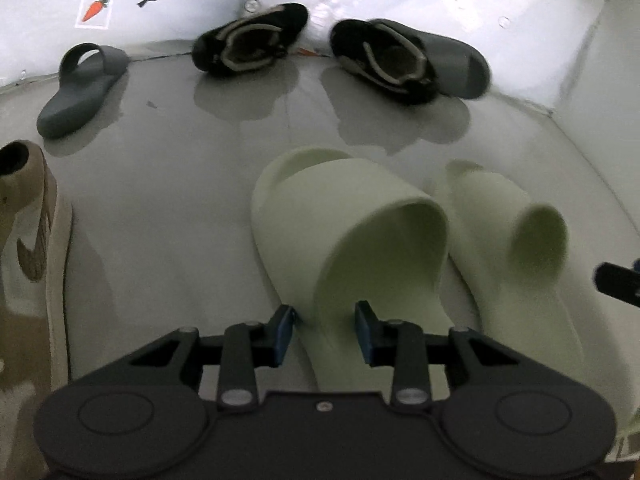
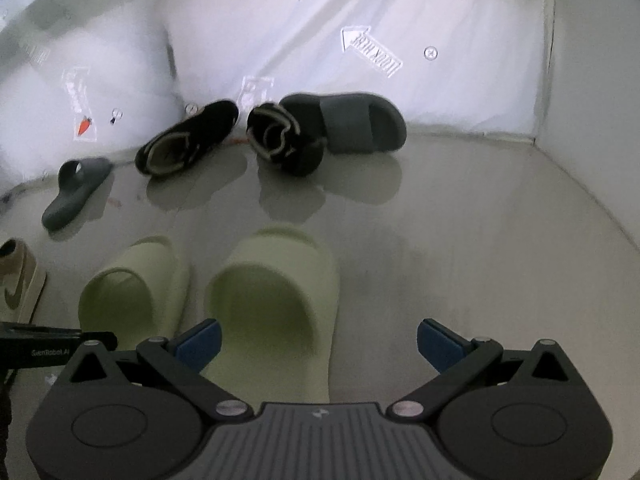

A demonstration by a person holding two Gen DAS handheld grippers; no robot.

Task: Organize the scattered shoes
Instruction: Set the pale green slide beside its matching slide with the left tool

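— Two pale green slippers (image 2: pixel 276 300) are lying side by side on the floor (image 2: pixel 460 264), toes pointing away from us. Our left gripper (image 1: pixel 326 330) is sitting at the heel of the left slipper (image 1: pixel 348 240), fingers (image 1: pixel 285 332) a little apart and straddling the heel, not visibly pinching it.

— And our right gripper (image 2: pixel 318 344) is hanging over the right slipper's heel with its fingers (image 2: pixel 438 346) spread wide, holding nothing.

— We're judging the green pair looks matched already; whether we're arriving to grip or letting go, we cannot tell. If gripping, we're wanting the fingers square on the heel rim so the soft foam isn't twisting.

— At the back wall, two black shoes (image 1: pixel 250 40) are lying on their sides, one leaning on a grey slipper (image 2: pixel 352 122). Its partner, the other grey slipper (image 1: pixel 82 88), is sitting well apart to the left.

— Our left view is showing the tan sneaker (image 1: pixel 34 248) large and close; the right view is catching only its edge, but is showing clearly how the grey slipper is lying behind the black shoe.
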